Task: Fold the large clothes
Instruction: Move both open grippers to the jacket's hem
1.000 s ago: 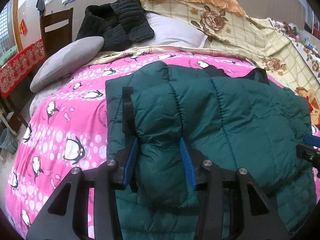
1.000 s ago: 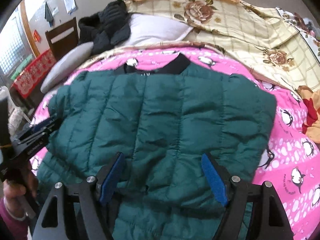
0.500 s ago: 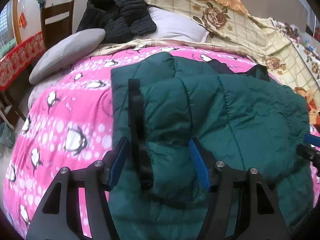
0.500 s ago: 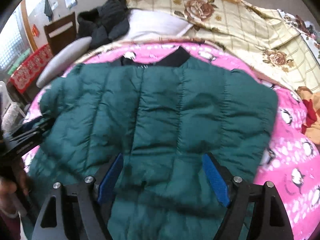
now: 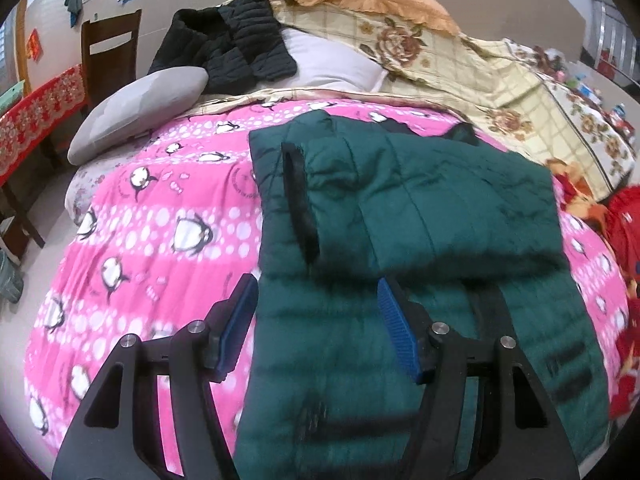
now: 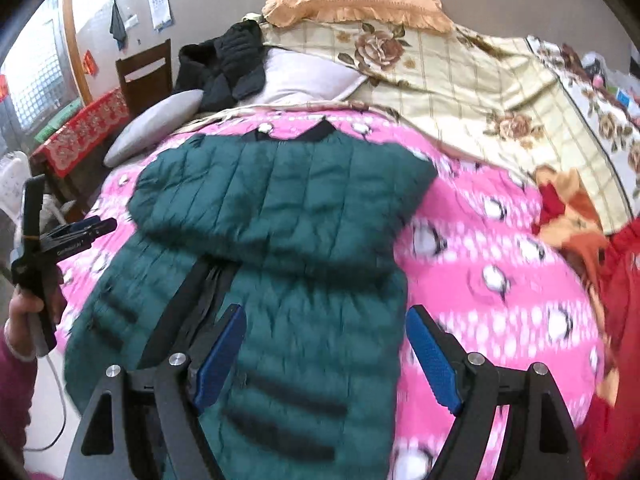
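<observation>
Jacket (image 5: 420,216), dark green and quilted, lies on the pink blanket (image 5: 160,240) in the middle of the bed, collar toward the pillows. Its upper part appears folded over the lower body; further folds seem to remain. Left tongs (image 5: 316,328) and right tongs (image 6: 324,356) stand open above the hem, gripping nothing. The near hem is cut off by both views, and motion blur obscures the zipper area.

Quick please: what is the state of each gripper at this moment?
Left gripper: open, holding nothing, above the green jacket.
Right gripper: open, holding nothing.
</observation>
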